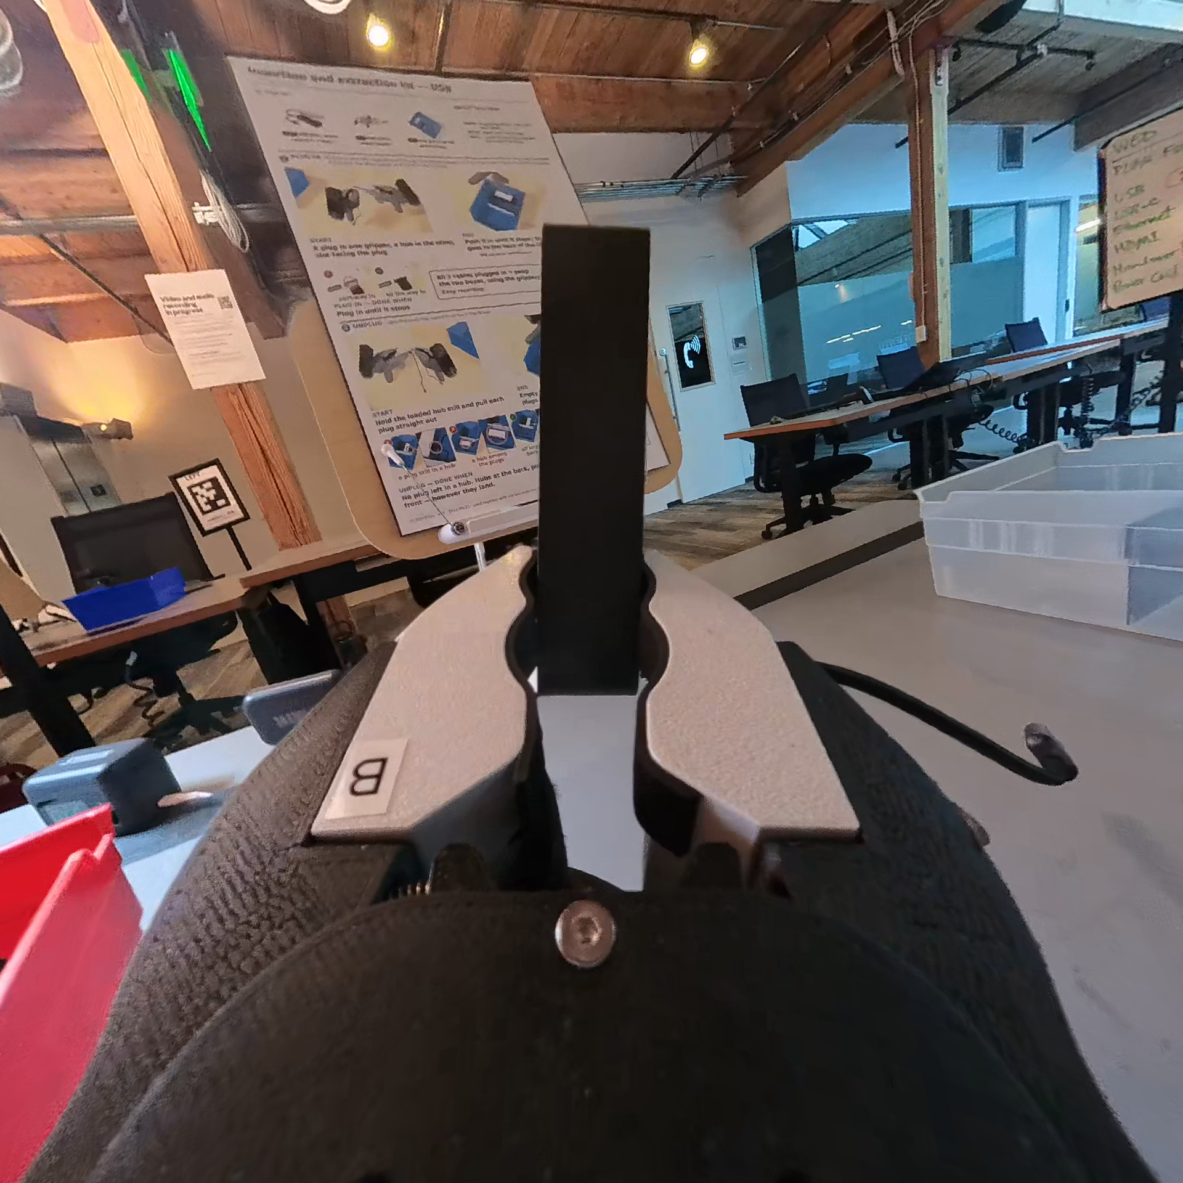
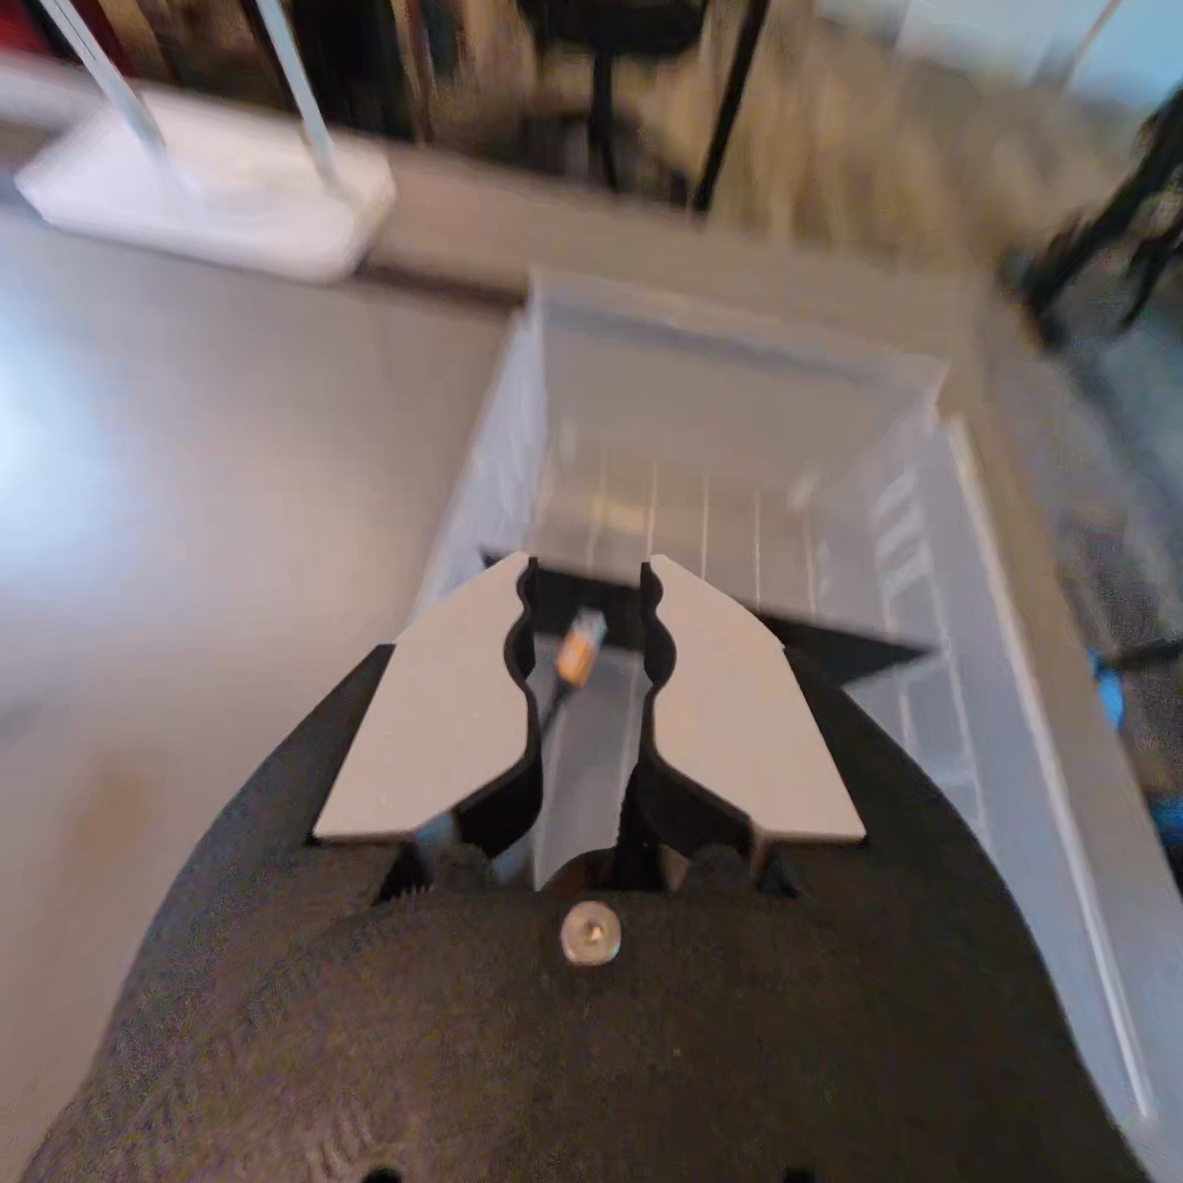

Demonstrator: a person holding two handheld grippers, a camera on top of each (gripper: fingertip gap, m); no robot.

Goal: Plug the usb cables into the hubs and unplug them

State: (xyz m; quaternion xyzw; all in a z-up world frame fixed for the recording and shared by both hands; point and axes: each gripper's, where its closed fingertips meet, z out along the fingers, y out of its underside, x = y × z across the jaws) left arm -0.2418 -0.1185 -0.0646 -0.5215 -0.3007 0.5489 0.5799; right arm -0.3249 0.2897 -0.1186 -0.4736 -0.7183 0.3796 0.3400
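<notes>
In the left wrist view my left gripper is shut on a long black rectangular hub that stands upright between the fingers, above the grey table. A black cable curves off to the right and ends in a loose plug. The right wrist view is blurred. My right gripper is open over a clear plastic bin. A small silver and orange USB plug on a thin black cable shows in the gap, touching neither finger. A dark shape lies in the bin under the fingers.
A clear bin stands at the right of the table. A red bin and grey blocks are at the left. An instruction poster leans behind. A white stand base sits at the table's far left. My right fingertips sit around 40 cm from my left ones.
</notes>
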